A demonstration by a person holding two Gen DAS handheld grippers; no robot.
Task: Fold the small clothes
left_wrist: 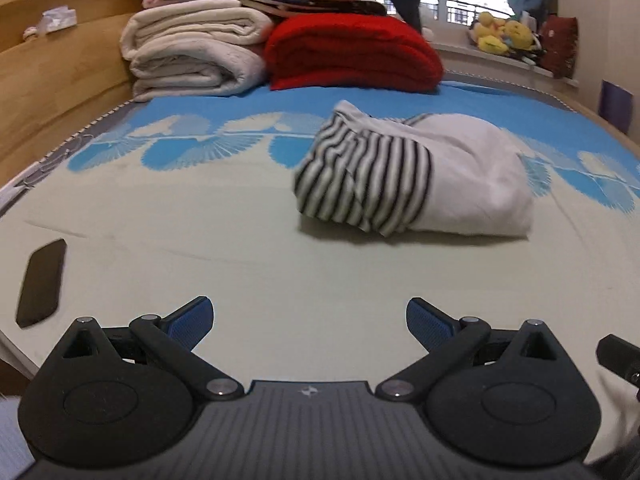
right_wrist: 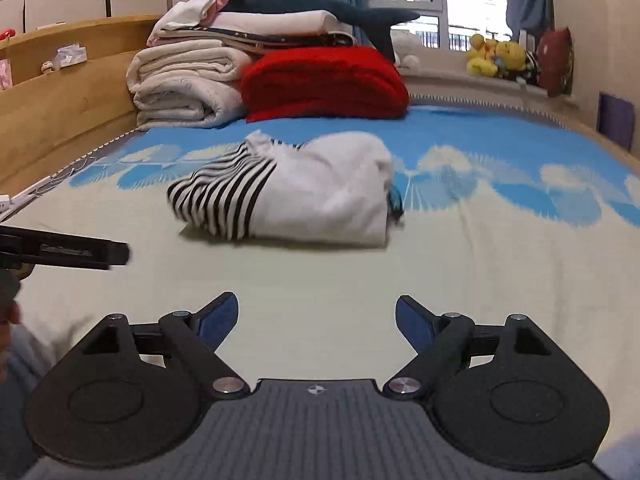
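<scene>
From the left wrist, the left gripper (left_wrist: 310, 320) hangs low over the pale bedsheet (left_wrist: 240, 248), its jaws spread wide with nothing between them; the pads (left_wrist: 192, 320) are blue and finely ribbed on black linkage arms. Ahead and to the right lies the folded garment (left_wrist: 416, 176) — a soft, lumpy bundle, white knit with a black-and-white striped part on its left side — resting on the sheet near the blue fan-patterned band. Beyond it sit rolled cream blankets (left_wrist: 192, 52) and a fuzzy red blanket (left_wrist: 352, 56) against the wooden bed frame (left_wrist: 48, 92). A dark flat oblong (left_wrist: 42, 282) lies on the sheet at far left.

From the right wrist, the right gripper (right_wrist: 316, 320) is likewise gaping, holding nothing, well short of the garment (right_wrist: 296, 192), which lies straight ahead. Part of the other tool, a black bar (right_wrist: 64, 254), juts in from the left. Yellow plush toys (right_wrist: 496, 58) line the windowsill.
</scene>
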